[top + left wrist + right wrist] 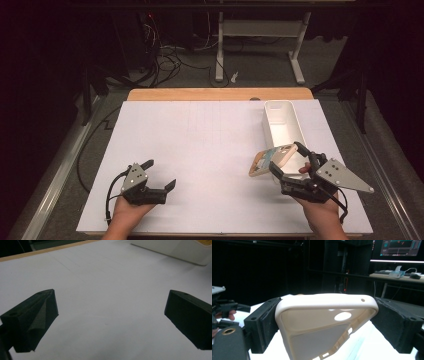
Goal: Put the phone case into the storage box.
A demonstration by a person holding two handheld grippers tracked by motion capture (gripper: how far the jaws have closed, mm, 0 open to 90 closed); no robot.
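Across the middle of the scene lies the white table top, a broad pale sheet with a wooden edge showing at its far side, and on its right half a long white bin stands with its open top up, running away from the person. Next in size are the two hand-held tools: the left gripper rests low near the front left of the sheet with its jaws spread wide and nothing between them, as its own view confirms with bare surface between the two black pads. The right gripper sits near the front right, just beside the near end of the bin, and its jaws are clamped across the width of a cream phone case, one pad on each long side. In the high view the phone case is tilted, lifted off the sheet, its far end near the bin's near corner. The case looks soft and hollow, so, as I judge it, the main risk is that it bows or twists between the pads and slides out if the hand swings quickly; a second risk is that its far end catches the bin's rim on the way over and is levered from the grasp.
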